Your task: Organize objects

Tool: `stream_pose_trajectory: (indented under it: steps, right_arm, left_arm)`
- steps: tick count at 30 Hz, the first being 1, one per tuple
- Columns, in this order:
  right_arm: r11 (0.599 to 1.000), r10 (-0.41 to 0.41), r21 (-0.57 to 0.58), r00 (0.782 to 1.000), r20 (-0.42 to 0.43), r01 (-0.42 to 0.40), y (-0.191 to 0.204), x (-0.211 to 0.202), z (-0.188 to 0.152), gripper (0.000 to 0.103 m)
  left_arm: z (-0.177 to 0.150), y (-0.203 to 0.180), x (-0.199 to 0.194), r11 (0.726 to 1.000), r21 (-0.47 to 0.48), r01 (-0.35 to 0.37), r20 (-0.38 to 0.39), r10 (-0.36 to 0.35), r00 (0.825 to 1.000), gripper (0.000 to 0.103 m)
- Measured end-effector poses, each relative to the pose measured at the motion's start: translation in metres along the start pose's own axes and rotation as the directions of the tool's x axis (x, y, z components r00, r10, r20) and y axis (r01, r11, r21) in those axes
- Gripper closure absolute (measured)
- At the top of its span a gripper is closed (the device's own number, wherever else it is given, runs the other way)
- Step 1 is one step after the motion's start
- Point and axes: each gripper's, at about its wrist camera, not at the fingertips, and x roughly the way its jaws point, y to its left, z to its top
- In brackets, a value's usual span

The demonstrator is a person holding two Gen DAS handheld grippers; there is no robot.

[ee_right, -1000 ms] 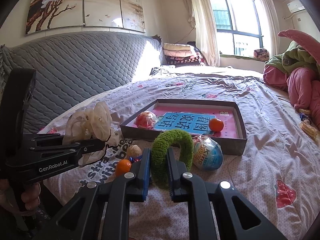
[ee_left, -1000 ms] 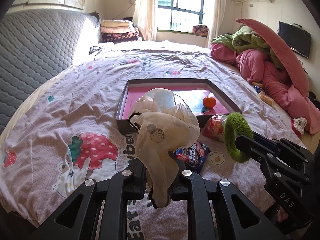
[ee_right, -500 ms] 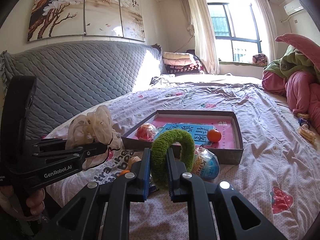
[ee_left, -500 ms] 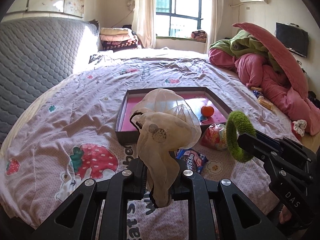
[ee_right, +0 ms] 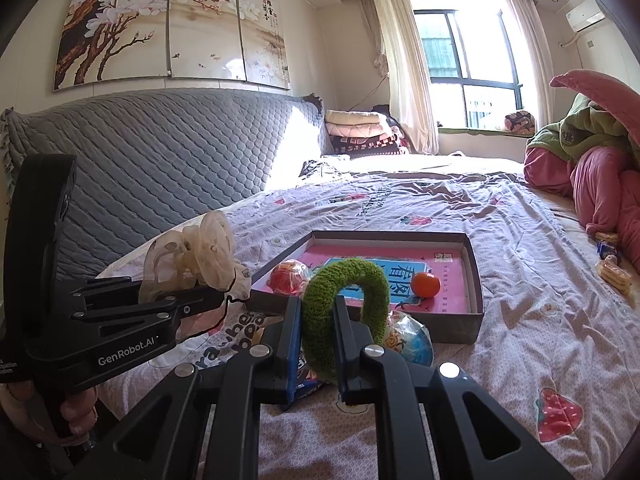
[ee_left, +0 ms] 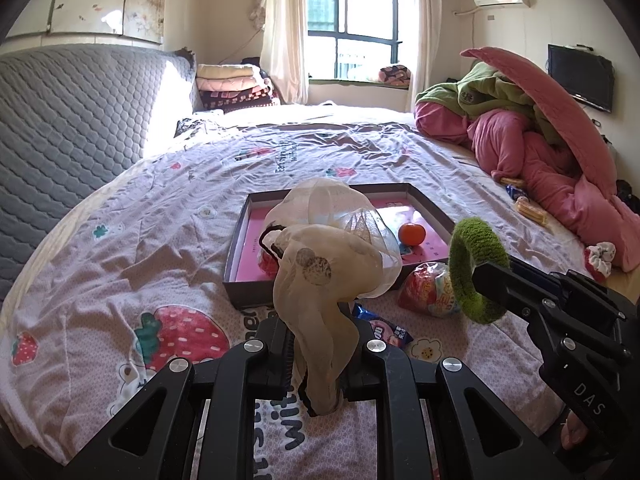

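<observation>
Left wrist view shows the left gripper (ee_left: 320, 364) pinching a cream sheer scrunchie (ee_left: 332, 264), which billows up above its fingers over the near edge of the bed (ee_left: 140, 220). Just to its right, the right gripper (ee_left: 486, 276) is clamped on a green fuzzy scrunchie (ee_left: 476, 268), held upright in the air. Beyond both, a shallow box (ee_left: 434, 208) with a pink floor lies near the middle of the bed and holds an orange (ee_left: 411, 234); a red wrapped sweet (ee_right: 287, 278) sits in its near left corner. Against the box's near wall, outside it, lies a round foil-wrapped ball (ee_left: 428, 289), and a blue snack packet (ee_left: 386, 327) lies nearer the bed's near edge. A pile of pink and green bedding (ee_left: 532, 140) sits along the right edge.
</observation>
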Motion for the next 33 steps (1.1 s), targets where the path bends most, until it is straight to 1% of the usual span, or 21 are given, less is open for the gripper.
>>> stream_pose_trajectory:
  steps: [10,19,33]
  right_arm:
    - [1.0,-0.009,0.0,1.0,0.007,0.009,-0.009,0.006,0.009,0.088]
    - [1.0,-0.005,-0.017,1.0,0.006,0.005,-0.012,0.011,0.016,0.088]
    - [1.0,-0.006,-0.024,1.0,0.019,0.007,-0.022,0.025,0.031,0.088]
  left_arm:
    - [0.009,-0.004,0.009,1.0,-0.003,0.011,-0.001,-0.011,1.0,0.085]
    - [0.017,-0.006,0.019,1.0,-0.003,0.003,-0.003,-0.003,1.0,0.084]
    - [0.039,-0.007,0.036,1.0,-0.008,0.007,0.018,-0.007,1.0,0.084]
